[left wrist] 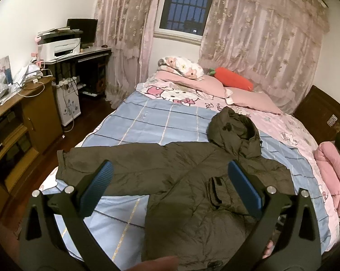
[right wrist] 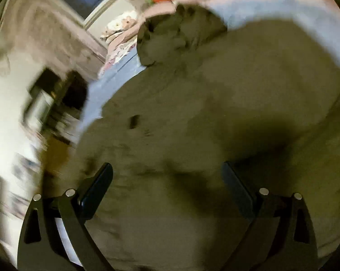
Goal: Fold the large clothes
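jacket (left wrist: 192, 187) dark olive, hooded, lying spread on the bed (left wrist: 147, 122), straight ahead of and below the left claw (left wrist: 170, 169). left claw wide, nothing between its blue pads (left wrist: 97, 187), above the jacket body. one sleeve (left wrist: 97, 162) runs out past its left finger, hood (left wrist: 235, 131) further ahead to the right. right claw (right wrist: 167, 169) also wide, holding nothing, close over the jacket fabric; that view is motion-blurred.
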`<state>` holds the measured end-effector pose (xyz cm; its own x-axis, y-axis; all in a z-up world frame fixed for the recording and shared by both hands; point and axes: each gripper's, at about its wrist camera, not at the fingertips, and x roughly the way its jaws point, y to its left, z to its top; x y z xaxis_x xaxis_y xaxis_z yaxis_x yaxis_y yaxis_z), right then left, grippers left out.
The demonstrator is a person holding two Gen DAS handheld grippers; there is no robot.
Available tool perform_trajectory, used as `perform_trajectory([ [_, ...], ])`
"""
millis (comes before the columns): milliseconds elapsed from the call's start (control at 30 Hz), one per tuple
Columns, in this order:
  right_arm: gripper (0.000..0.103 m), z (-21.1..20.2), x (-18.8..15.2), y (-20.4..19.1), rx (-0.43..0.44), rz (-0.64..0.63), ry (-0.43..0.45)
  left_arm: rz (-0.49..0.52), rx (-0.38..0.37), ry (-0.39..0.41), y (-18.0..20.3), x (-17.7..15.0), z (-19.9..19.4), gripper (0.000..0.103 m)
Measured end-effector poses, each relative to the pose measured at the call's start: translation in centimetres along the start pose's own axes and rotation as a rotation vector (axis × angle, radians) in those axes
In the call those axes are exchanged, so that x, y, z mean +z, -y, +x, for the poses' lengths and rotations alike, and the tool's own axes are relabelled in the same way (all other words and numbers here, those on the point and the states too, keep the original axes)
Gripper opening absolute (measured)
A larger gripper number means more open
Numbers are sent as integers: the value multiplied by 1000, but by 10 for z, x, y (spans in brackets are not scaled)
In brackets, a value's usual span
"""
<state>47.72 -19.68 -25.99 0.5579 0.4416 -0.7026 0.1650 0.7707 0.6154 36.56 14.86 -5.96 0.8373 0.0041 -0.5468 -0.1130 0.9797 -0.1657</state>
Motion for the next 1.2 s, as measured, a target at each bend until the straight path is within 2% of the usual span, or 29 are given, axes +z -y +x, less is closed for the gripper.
perform_trajectory([
  [100, 95, 19, 3, 8, 77, 166, -52, 6, 4, -4, 3, 0, 2, 101],
  [167, 85, 30, 6, 15, 105, 259, -78, 4, 7, -4, 4, 0, 3, 101],
  [200, 84, 40, 7, 18, 132, 320, -103, 3, 9, -5, 4, 0, 3, 101],
  [300, 80, 57, 13, 14, 161, 341, -135, -5, 16, -10, 1, -1, 6, 101],
  [400, 63, 76, 13, 17, 182, 414, -164, -11, 22, -18, -2, -1, 10, 101],
  [433, 53, 84, 12, 19, 180, 450, -171, -12, 24, -19, -3, -1, 11, 101],
  [467, 38, 93, 13, 20, 178, 469, -177, -11, 25, -21, -3, -1, 12, 101],
  [567, 24, 104, 20, 21, 154, 485, -126, -11, 27, -23, -4, -1, 14, 101],
  [700, 22, 115, 40, 5, 145, 446, -77, -9, 31, -28, -5, -2, 17, 101],
  [800, 22, 119, 57, -11, 137, 343, -20, -7, 39, -30, -8, -3, 21, 101],
  [833, 24, 120, 60, -15, 122, 310, -6, -9, 40, -30, -9, -4, 23, 101],
  [900, 34, 124, 61, -17, 92, 244, -14, -11, 40, -32, -10, -4, 24, 101],
  [933, 54, 125, 60, -19, 63, 200, -23, -9, 42, -33, -9, -5, 25, 101],
  [967, 79, 121, 56, -23, 16, 145, -17, -9, 41, -33, -10, -5, 25, 101],
  [1033, 100, 108, 46, -27, -30, 65, 14, -8, 36, -33, -10, -4, 26, 101],
  [1200, 102, 61, 6, -35, -80, -180, -11, -17, 30, -47, -12, -7, 31, 101],
])
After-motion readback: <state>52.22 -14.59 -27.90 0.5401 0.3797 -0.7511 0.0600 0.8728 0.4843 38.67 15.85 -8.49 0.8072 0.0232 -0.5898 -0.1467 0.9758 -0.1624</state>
